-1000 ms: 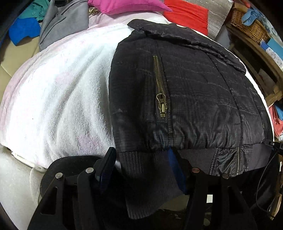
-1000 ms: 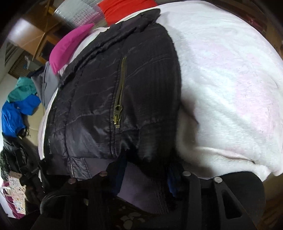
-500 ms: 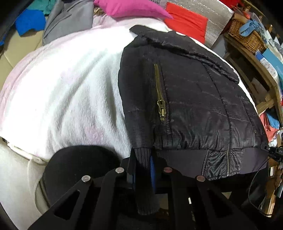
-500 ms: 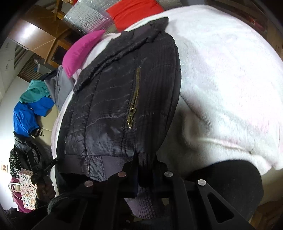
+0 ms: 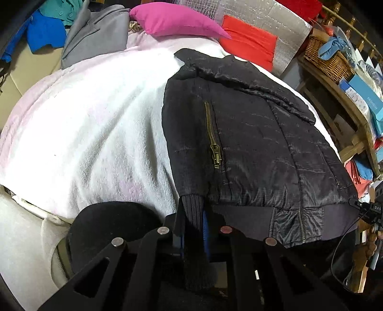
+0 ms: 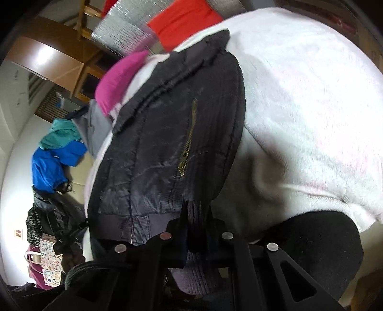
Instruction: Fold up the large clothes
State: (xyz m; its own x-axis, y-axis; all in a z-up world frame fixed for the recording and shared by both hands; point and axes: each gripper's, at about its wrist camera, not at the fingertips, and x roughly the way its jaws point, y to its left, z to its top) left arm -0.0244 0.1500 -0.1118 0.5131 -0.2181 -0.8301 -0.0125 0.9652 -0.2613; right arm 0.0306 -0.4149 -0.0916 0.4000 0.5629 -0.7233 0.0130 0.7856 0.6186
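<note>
A black quilted jacket (image 5: 251, 134) with a brass pocket zipper (image 5: 213, 141) lies on a white fleece blanket (image 5: 95, 134), sleeves folded in, collar at the far end. My left gripper (image 5: 193, 215) is shut on the ribbed cuff (image 5: 191, 205) at the jacket's near left corner. In the right wrist view the same jacket (image 6: 162, 148) lies on the blanket (image 6: 311, 107), and my right gripper (image 6: 196, 224) is shut on the ribbed cuff (image 6: 197, 215) at the jacket's near right corner.
A pink cushion (image 5: 177, 20), a red cushion (image 5: 249, 44) and a grey garment (image 5: 95, 36) lie at the far end. A wooden shelf with a wicker basket (image 5: 328, 57) stands on the right. Blue and teal clothes (image 6: 57, 155) are piled at the left.
Both grippers were open around the ribbed cuffs and have closed on them. Both have pulled back and risen a little, so more of the jacket shows.
</note>
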